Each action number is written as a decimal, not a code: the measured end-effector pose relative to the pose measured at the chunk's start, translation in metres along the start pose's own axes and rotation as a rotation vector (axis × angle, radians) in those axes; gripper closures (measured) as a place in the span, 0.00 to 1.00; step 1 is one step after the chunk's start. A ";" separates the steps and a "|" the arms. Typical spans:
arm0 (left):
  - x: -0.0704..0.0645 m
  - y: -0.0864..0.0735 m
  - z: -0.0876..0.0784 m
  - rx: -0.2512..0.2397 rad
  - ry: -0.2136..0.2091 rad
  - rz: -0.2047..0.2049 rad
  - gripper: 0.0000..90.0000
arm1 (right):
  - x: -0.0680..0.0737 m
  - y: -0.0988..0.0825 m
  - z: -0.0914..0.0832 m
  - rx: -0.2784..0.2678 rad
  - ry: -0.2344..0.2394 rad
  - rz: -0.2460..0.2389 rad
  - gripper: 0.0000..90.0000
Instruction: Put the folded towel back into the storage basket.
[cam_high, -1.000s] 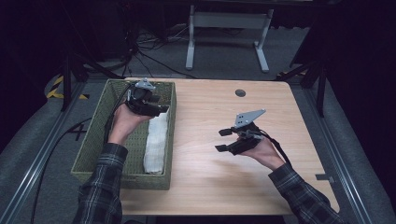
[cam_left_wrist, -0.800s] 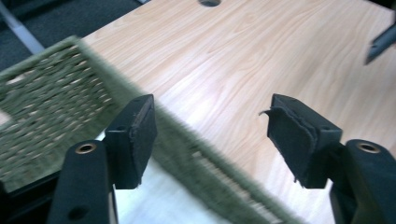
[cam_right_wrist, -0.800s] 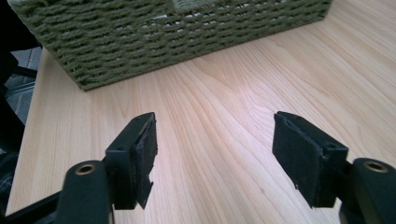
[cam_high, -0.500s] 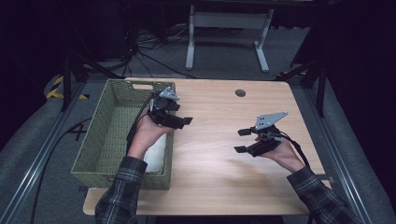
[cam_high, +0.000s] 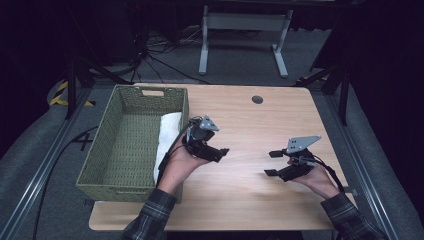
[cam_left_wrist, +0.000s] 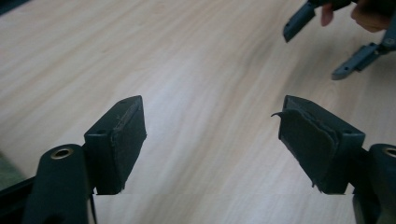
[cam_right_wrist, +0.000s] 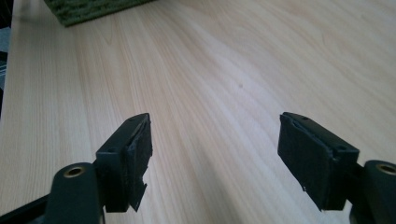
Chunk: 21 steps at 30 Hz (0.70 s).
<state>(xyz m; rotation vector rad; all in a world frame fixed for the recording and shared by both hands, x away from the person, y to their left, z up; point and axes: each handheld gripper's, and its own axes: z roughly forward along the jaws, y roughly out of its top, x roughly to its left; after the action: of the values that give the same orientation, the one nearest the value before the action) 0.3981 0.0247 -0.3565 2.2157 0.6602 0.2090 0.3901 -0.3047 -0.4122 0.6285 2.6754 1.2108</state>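
Observation:
A green woven basket (cam_high: 100, 165) stands on the left of the wooden table (cam_high: 250, 200), with a folded white cloth (cam_high: 167, 132) lying along its right inner wall. My left gripper (cam_high: 220, 152) hovers just right of the basket, jaws pointing right. It is open with nothing between the pads, as in the left gripper view (cam_left_wrist: 212, 135). My right gripper (cam_high: 271, 164) is held at the right, jaws pointing left, open and empty (cam_right_wrist: 215, 149). Both sets of jaws have just been opening. The two grippers face each other across bare wood.
A small round dark grommet (cam_high: 257, 99) sits near the table's far edge. Beyond the table a white metal stand (cam_high: 240, 22) and cables lie on the grey floor. The basket's corner (cam_right_wrist: 93, 9) appears at the top left of the right gripper view.
My left gripper came out of the basket and moved right over the table, leaving the white cloth inside. My right gripper shifted right and toward the near edge. Both jaws stand wider.

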 end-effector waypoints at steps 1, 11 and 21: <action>-0.005 -0.002 0.004 0.003 -0.003 0.000 0.25 | 0.001 -0.004 0.000 0.010 -0.008 0.006 0.29; -0.041 -0.021 0.048 0.046 -0.068 0.039 0.24 | 0.002 -0.040 -0.003 0.066 -0.032 0.056 0.27; -0.056 -0.040 0.081 0.121 -0.097 0.073 0.24 | 0.004 -0.050 -0.004 0.112 -0.052 0.061 0.26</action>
<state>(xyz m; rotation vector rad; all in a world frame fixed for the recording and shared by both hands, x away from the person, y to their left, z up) 0.3638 -0.0356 -0.4364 2.3524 0.5525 0.0999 0.3695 -0.3354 -0.4469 0.7517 2.7140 1.0497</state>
